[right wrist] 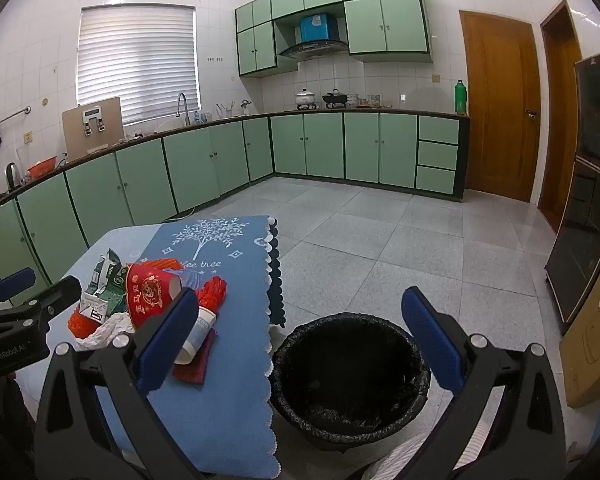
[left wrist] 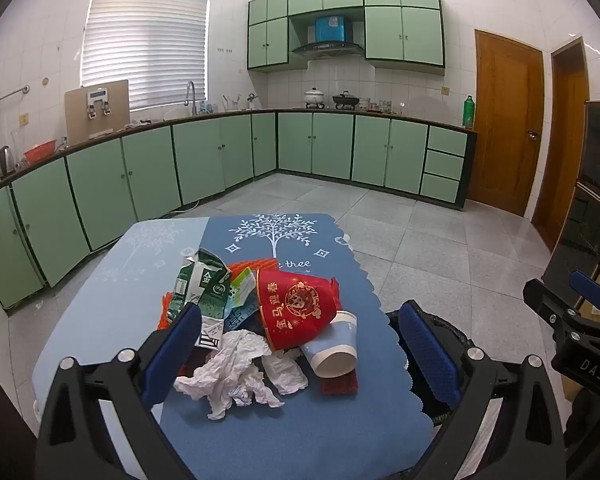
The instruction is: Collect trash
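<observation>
A pile of trash lies on the blue mat (left wrist: 300,432) of a small table: a red paper cup (left wrist: 296,308) on its side, a blue-and-white paper cup (left wrist: 334,344), crumpled white tissue (left wrist: 236,372), a torn green carton (left wrist: 204,284), orange-red netting (left wrist: 166,312) and a dark red pad (left wrist: 340,384). My left gripper (left wrist: 300,312) hangs open above the pile, holding nothing. My right gripper (right wrist: 300,300) is open and holds nothing, over the table's right edge and the black-bagged bin (right wrist: 340,318) on the floor. The right wrist view also shows the red cup (right wrist: 148,296).
Green base cabinets (right wrist: 204,160) line the far walls beyond the tiled floor (right wrist: 380,232). Two wooden doors (right wrist: 496,108) stand at the back right. A dark glass-fronted cabinet (right wrist: 588,240) and a cardboard box (right wrist: 592,344) stand to the right of the bin.
</observation>
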Demonstrator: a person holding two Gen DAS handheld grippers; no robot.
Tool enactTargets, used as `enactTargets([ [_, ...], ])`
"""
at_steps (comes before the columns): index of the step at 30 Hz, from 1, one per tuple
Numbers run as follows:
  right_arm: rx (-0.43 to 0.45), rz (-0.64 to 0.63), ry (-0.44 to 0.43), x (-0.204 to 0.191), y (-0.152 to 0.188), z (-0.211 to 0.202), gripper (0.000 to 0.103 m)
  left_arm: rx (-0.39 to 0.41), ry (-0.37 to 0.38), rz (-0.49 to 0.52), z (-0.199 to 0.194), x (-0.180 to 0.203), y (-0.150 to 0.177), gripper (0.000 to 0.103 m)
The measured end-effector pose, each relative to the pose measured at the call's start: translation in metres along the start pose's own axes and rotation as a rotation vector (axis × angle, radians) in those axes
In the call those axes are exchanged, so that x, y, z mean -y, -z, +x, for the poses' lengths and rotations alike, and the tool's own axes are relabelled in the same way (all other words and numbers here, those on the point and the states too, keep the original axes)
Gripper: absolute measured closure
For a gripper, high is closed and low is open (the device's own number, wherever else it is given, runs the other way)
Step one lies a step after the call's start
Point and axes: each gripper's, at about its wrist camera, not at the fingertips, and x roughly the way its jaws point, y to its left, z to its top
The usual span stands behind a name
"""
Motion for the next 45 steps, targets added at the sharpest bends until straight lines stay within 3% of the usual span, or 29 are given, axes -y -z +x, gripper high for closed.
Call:
enactTargets([
  [34,-0.003,0.006,-0.001,-0.002,0.003,0.005,0.005,-0.004,-0.001,-0.007,0.003,-0.007,0.001,0.006],
  [45,-0.036,-0.022,-0.068,-0.036,0.018,0.040,0.005,-0.018,-0.122,-0.034,0.022,-0.068,0.021,0.006],
])
